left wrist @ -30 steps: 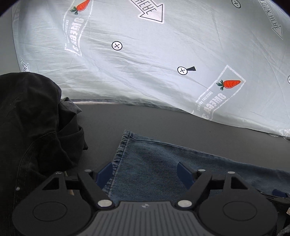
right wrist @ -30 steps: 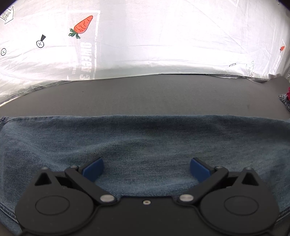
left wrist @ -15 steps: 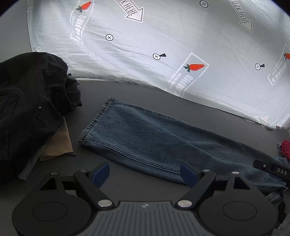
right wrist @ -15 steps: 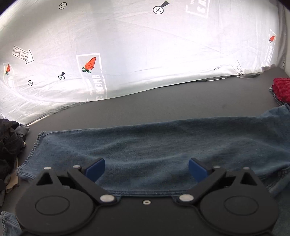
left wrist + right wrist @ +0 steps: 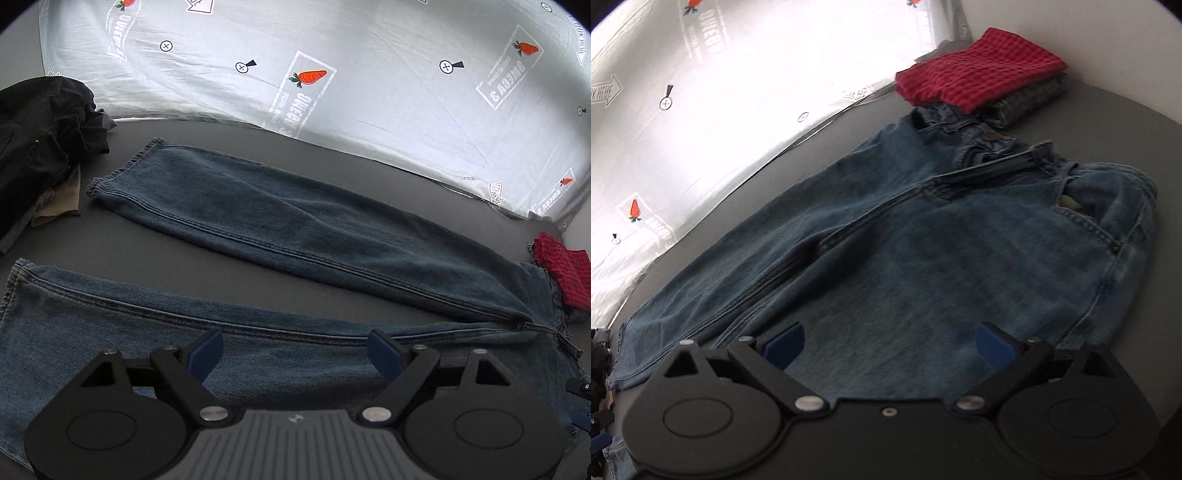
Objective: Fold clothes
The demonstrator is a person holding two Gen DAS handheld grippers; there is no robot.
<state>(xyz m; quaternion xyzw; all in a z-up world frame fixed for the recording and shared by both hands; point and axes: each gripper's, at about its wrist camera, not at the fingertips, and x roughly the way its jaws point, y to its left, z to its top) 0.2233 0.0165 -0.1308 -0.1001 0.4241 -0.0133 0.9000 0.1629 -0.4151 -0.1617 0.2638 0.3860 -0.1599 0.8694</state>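
Jeans (image 5: 303, 221) are lying spread flat on the dark table (image 5: 229, 273), filling the centre of both views. In the left wrist view, both legs are running from the left edge toward the lower right, the upper leg ending in a hem at upper left, the lower leg passing under the gripper. In the right wrist view, the waistband (image 5: 990, 144) is sitting at upper centre right, with the fly open and a pocket at the right.

Left gripper (image 5: 295, 352) is hovering over the lower leg with its blue pads spread wide, gripping nothing. Right gripper (image 5: 889, 341) is hovering over the seat area, its pads likewise standing wide apart and empty; whether either is touching the denim is hard to judge from these angles.

A red cloth (image 5: 979, 70) is lying folded on top of a grey cloth (image 5: 1030, 99) at the upper right of the right wrist view, just beside the waistband. A black pile (image 5: 33, 140) is sitting at the upper left of the left wrist view, near the upper hem. A printed white sheet (image 5: 332, 74) is covering the far background.
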